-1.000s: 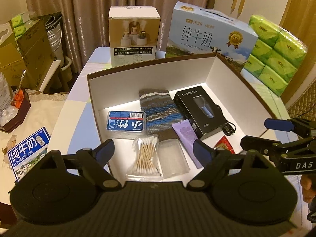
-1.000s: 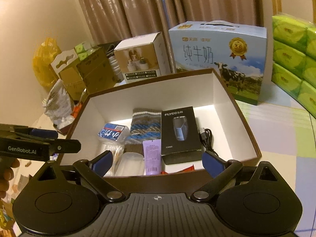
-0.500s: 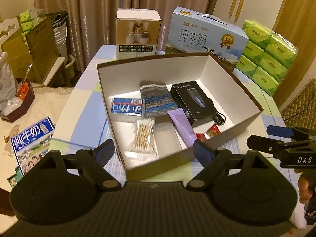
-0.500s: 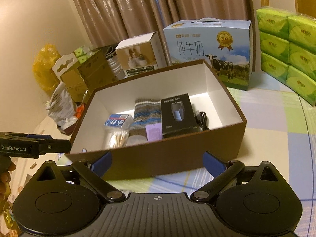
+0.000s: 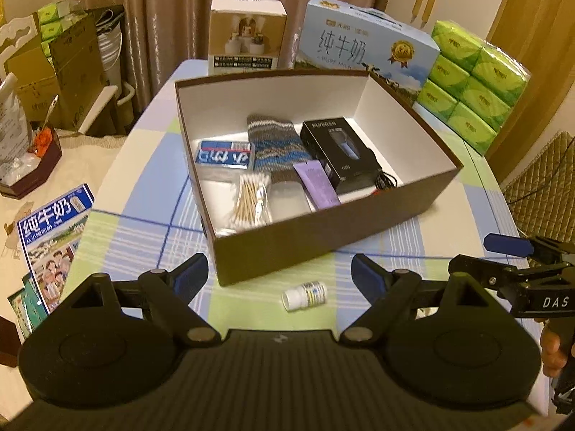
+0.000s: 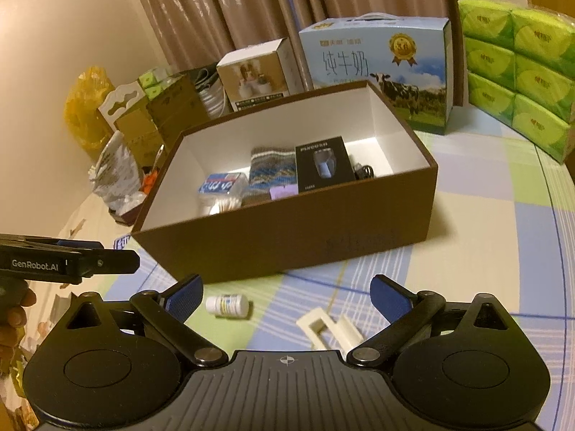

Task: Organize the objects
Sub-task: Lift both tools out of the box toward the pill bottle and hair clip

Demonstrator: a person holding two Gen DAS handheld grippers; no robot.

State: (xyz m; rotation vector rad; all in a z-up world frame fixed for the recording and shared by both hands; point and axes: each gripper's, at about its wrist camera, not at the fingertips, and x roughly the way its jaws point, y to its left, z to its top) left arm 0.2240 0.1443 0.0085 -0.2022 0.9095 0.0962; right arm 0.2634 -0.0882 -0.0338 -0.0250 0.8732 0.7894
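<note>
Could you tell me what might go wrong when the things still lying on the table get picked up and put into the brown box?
The small white bottle lies on its side, so it may roll away when the left gripper closes. The cream plastic piece lies flat and may slip from the right gripper. The brown box is close, so either gripper could bump it.

1 brown box [image 5: 323, 248], 1 pill bottle [image 5: 304, 295], 2 cartons [image 5: 363, 48].

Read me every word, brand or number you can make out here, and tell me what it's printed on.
"纯牛奶" and "PURE MILK": blue milk carton.
"纯牛奶": leaflet left of the table.
"FLYCO": black box inside the brown box.
"GenRobot.AI": left gripper.
"DAS": right gripper.
Small white bottle label: too blurred.
</note>
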